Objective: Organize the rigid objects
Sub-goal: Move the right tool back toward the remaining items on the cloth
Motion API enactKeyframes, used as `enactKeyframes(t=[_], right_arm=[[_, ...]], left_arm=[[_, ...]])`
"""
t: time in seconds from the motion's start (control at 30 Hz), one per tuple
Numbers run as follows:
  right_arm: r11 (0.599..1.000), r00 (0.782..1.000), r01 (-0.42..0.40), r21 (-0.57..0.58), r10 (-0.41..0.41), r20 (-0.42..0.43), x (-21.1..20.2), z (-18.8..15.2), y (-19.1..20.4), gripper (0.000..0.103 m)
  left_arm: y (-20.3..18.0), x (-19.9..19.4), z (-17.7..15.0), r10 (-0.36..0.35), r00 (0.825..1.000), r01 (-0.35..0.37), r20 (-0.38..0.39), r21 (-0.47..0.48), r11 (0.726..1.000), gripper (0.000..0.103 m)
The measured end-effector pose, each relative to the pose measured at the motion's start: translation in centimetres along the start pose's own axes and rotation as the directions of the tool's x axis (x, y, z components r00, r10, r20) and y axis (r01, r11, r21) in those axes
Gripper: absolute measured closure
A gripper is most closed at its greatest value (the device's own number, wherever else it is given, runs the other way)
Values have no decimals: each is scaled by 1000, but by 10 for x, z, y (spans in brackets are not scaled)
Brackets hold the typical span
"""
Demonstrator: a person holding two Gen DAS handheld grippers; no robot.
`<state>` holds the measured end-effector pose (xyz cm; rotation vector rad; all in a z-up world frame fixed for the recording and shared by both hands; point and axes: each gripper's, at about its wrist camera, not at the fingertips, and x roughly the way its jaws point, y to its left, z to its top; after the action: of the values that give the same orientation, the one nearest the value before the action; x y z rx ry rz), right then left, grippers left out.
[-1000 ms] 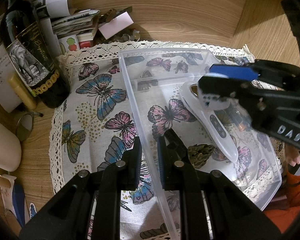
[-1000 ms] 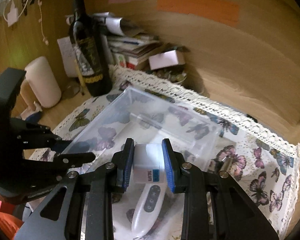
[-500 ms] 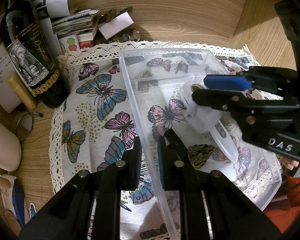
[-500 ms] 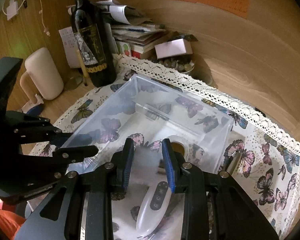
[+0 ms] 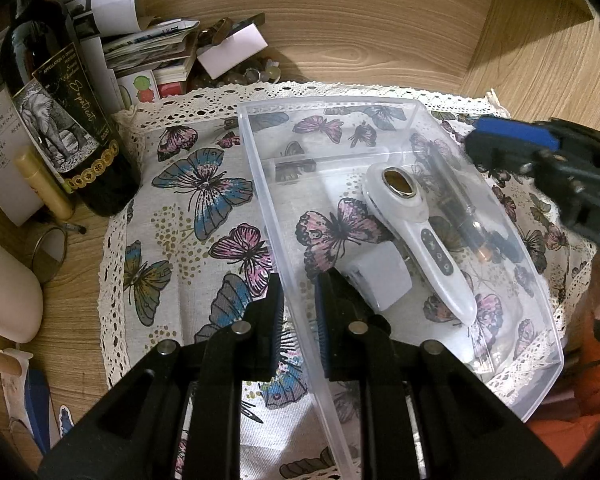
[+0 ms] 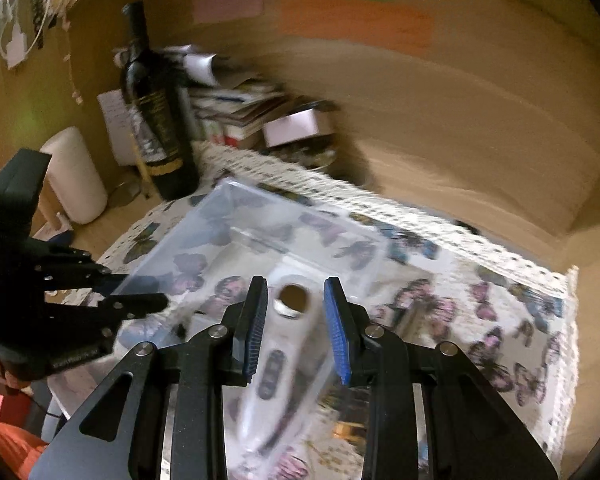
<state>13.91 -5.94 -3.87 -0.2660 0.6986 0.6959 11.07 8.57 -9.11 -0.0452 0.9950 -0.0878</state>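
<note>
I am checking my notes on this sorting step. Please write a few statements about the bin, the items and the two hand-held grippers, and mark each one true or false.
1. The left hand-held gripper straddles the side wall of the clear plastic bin. True.
2. The right hand-held gripper is closed on the small white box. False: its jaws are apart with nothing between them, and the box lies in the bin.
3. The white handheld device lies inside the bin. True.
4. The wine bottle lies inside the bin. False: it stands upright outside the bin, at the edge of the butterfly cloth.
5. The box sits beside the device. True.
</note>
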Motion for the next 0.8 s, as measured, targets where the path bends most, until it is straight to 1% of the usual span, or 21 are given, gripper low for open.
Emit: enactKeyframes(t=[0.07,0.13,0.23,0.37,0.5,0.7,0.8], right_arm=[[999,999,33,24,-33,11,-8,-4,-11,74],[996,997,68,52,-69,19,-16,-10,-21,69],[988,993,115,100,-117,17,-25,-22,-38,63],[975,987,163,153,-162,-19,-27,-43,-53,62],[967,983,180,182,-169,-77,-18,-64,-62,62],[963,977,174,205,-142,-161,3,-97,-63,62],[957,969,193,214,-152,-195,13,-108,-62,62]], left_arm=[[0,0,0,0,1000,0,0,0,1000,88],[0,0,0,0,1000,0,0,0,1000,88],[0,0,0,0,1000,0,0,0,1000,88],[0,0,0,1,1000,-1,0,0,1000,88],[0,0,1,2,1000,-2,1,1,1000,88],[0,1,1,7,1000,-7,0,3,1000,88],[0,1,2,7,1000,-7,-1,5,1000,88]])
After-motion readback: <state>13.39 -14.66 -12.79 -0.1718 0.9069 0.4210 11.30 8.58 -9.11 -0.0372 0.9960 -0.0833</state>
